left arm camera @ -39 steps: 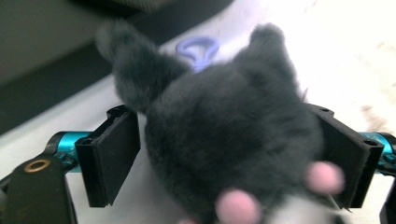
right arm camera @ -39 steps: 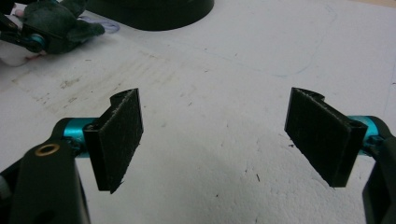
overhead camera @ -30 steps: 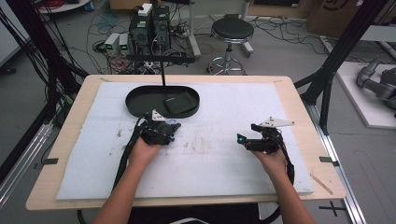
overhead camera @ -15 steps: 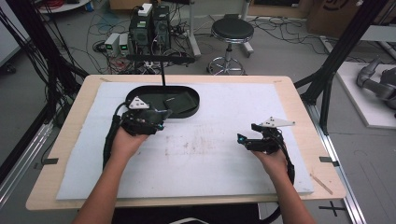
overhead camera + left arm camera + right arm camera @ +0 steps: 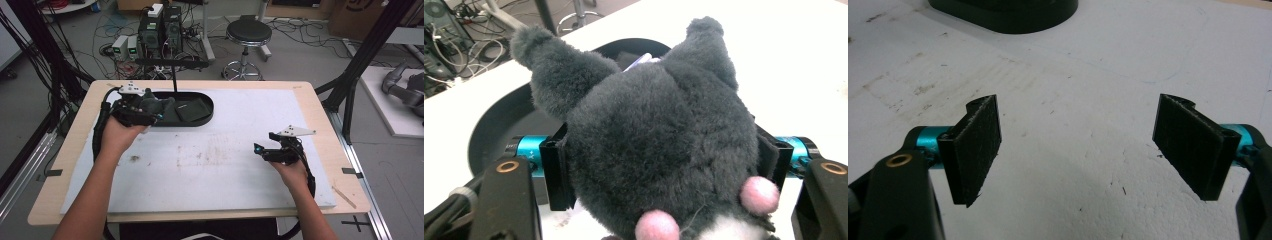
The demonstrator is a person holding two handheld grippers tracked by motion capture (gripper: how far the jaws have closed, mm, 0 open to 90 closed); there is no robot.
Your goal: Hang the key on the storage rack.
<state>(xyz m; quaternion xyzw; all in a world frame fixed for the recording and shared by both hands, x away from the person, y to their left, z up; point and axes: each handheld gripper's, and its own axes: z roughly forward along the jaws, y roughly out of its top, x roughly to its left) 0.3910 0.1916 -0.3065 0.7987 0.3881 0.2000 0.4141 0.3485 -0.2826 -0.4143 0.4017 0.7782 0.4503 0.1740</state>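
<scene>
Your left gripper (image 5: 159,111) is clamped on a grey plush toy (image 5: 659,135), its jaws pressing both sides of the toy's body. You hold it over the left end of the black oval tray (image 5: 200,120) at the back of the bench (image 5: 320,107). A dark folded item (image 5: 191,110) lies in the tray, too dim to identify. Your right gripper (image 5: 260,150) rests on the white mat (image 5: 210,170), jaws spread wide with nothing between them, well apart from the tray.
</scene>
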